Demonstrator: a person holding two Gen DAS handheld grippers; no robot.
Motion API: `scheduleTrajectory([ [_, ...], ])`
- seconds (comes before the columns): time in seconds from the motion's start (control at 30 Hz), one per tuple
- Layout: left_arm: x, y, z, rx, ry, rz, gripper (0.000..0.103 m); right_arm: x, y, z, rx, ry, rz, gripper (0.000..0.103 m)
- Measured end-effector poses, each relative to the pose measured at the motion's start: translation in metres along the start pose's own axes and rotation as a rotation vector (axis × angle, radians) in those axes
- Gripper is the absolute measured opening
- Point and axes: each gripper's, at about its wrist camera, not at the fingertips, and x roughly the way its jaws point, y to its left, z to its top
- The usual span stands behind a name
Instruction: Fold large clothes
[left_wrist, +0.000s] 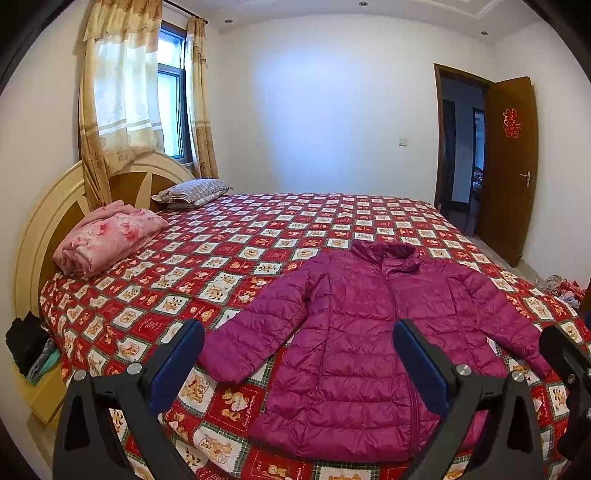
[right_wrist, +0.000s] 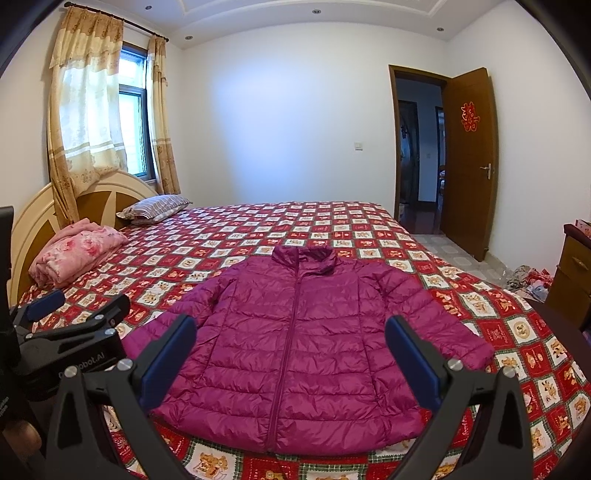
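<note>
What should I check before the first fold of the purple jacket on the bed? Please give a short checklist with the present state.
1. Purple jacket lies flat, front up, zipper closed: ok.
2. Both sleeves spread out to the sides, not tucked under: ok.
3. Left gripper jaws open, holding nothing: ok.
4. Right gripper jaws open, holding nothing: ok.
5. Bedspread beyond the collar is free for folding: ok.
6. Pink folded bedding lies apart from the jacket: ok.

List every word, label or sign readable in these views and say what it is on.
"obot.AI", start hidden: white print on the left hand-held gripper, seen from the right wrist.
Red double-happiness paper sign "囍" on the open door.
Small red squares on the bedspread carry marks, too small to read.
</note>
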Motion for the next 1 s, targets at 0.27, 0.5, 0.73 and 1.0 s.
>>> scheduleTrajectory([
  [0.27, -0.005, -0.003, 0.0, 0.01, -0.027, 0.012, 0.102, 0.0, 0.003, 0.0, -0.004, -0.004, 0.002, 0.103],
  [0.5, -0.007, -0.007, -0.001, 0.017, -0.022, 0.008, 0.102, 0.0, 0.003, 0.0, -0.005, -0.003, 0.006, 0.103],
  [0.73, -0.004, -0.011, -0.002, 0.026, -0.006, 0.008, 0.102, -0.002, 0.004, 0.001, -0.007, 0.003, 0.008, 0.103],
  [1.0, -0.003, -0.012, -0.002, 0.029, -0.002, 0.008, 0.102, 0.0, 0.002, 0.001, -0.003, 0.011, 0.009, 0.103],
])
